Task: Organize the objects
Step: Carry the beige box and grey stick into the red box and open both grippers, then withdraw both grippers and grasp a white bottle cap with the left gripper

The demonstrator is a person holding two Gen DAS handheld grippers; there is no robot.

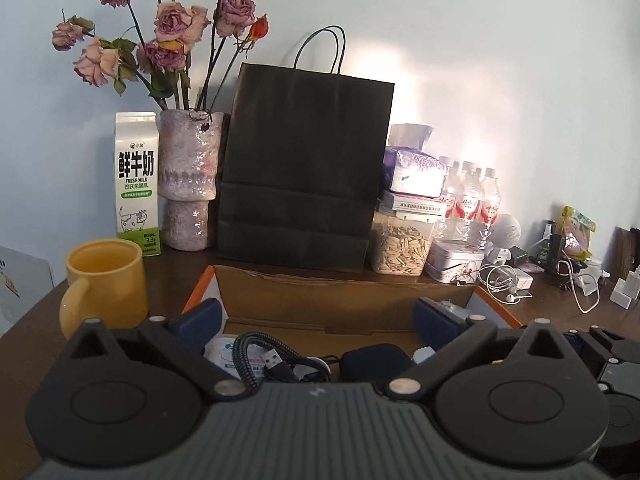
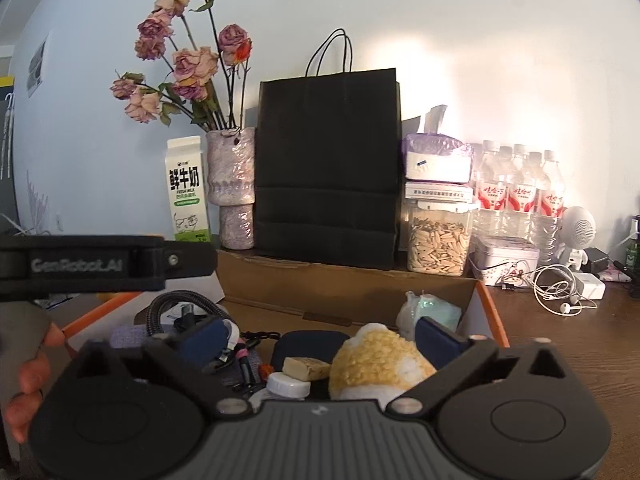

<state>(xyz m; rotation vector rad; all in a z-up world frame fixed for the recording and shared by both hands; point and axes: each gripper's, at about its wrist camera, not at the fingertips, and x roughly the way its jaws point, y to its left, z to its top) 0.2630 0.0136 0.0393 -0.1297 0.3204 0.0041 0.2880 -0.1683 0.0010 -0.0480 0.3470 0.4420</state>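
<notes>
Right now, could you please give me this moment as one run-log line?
left gripper: open, empty | right gripper: open, empty | both over cardboard box | yellow knit item in box

Black paper bag (image 1: pixel 304 168) against wall; milk carton (image 1: pixel 136 184), vase (image 1: pixel 188 176) with dried roses (image 1: pixel 172 20) left.

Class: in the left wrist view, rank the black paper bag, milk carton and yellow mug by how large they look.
1. black paper bag
2. and 3. milk carton and yellow mug: alike; the mug sits nearer the camera, so unsure.
</notes>
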